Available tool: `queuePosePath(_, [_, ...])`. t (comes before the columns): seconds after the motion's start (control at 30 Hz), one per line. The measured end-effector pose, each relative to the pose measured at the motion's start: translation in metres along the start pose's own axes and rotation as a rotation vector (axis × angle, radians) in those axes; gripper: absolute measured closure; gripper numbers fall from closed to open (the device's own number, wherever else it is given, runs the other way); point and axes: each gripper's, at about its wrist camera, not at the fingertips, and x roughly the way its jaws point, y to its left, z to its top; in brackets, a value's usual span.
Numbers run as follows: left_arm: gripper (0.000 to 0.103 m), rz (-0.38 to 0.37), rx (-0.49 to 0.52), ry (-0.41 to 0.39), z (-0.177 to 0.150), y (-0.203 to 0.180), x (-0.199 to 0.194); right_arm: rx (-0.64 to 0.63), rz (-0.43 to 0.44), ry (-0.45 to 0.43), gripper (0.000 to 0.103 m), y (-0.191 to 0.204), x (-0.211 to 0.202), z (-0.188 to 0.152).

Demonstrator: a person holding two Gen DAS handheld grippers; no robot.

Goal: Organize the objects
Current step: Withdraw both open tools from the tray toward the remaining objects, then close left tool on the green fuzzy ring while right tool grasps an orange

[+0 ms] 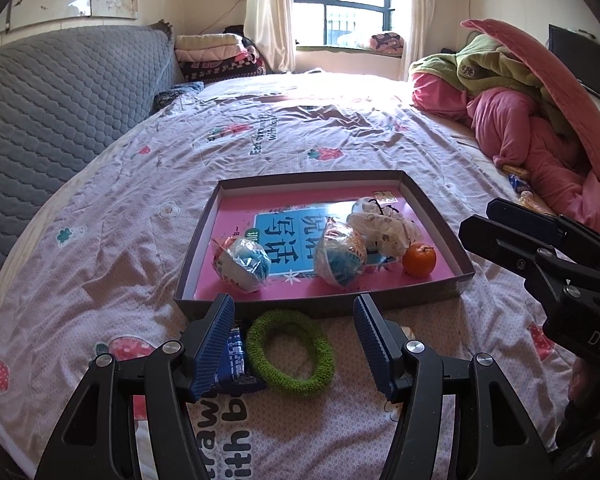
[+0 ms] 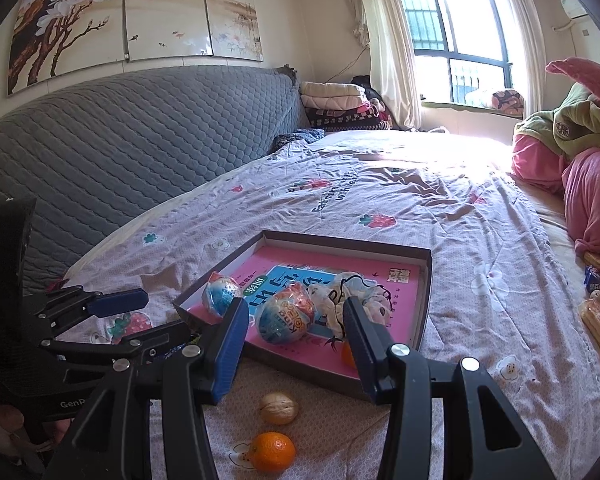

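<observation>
While we looked along the left gripper (image 1: 294,344), its camera gave us a green fuzzy ring (image 1: 290,350) lying on the bedspread (image 1: 140,208) between the two blue pads, near the tips, with a small blue packet (image 1: 236,354) against the ring at its nine o'clock, partly under the left pad. The right wrist view showed neither clearly. It offered instead a walnut (image 2: 279,409) and a loose orange (image 2: 272,451) on the bedspread at six o'clock of the tray (image 2: 426,280), below the right gripper (image 2: 296,340); the left view had nothing of these.

Both cameras showed the shallow cardboard tray with its pink book. In it we saw two foil-wrapped egg toys (image 1: 244,266), (image 1: 340,258), a crumpled white bag (image 1: 380,228) and another orange (image 1: 419,260) in the corner at the tray's four o'clock. From the right wrist the right-hand pad hid most of that orange.

The left gripper's jaws stood wide apart and gripped nothing; the ring lay between them untouched, with the tray just beyond at twelve o'clock. The right gripper's jaws were partly open and empty, pointing at the tray's near edge, the nearer egg toy and the bag framed between its pads. In the left view the right gripper (image 1: 512,226) appeared at three o'clock, beside the tray.
</observation>
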Motion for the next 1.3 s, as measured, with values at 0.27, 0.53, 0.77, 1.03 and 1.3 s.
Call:
queuePosePath(0.27, [0.039, -0.005, 0.004, 0.021, -0.009, 0.0, 0.009, 0.019, 0.003, 0.017, 0.054, 0.0, -0.001, -0.009])
queuePosePath(0.53, [0.039, -0.015, 0.014, 0.042, -0.017, -0.004, 0.014, 0.023, 0.0, 0.042, 0.054, 0.003, -0.003, -0.024])
queuePosePath(0.77, [0.039, -0.03, 0.028, 0.049, -0.023, -0.006, 0.017, 0.022, -0.01, 0.059, 0.054, 0.005, -0.003, -0.033])
queuePosePath(1.03, [0.039, -0.04, 0.017, 0.053, -0.026, -0.005, 0.017, 0.005, -0.035, 0.077, 0.054, 0.009, -0.002, -0.043])
queuePosePath(1.3, [0.039, -0.055, 0.021, 0.073, -0.033, -0.003, 0.02, 0.012, -0.075, 0.092, 0.054, 0.008, -0.002, -0.052])
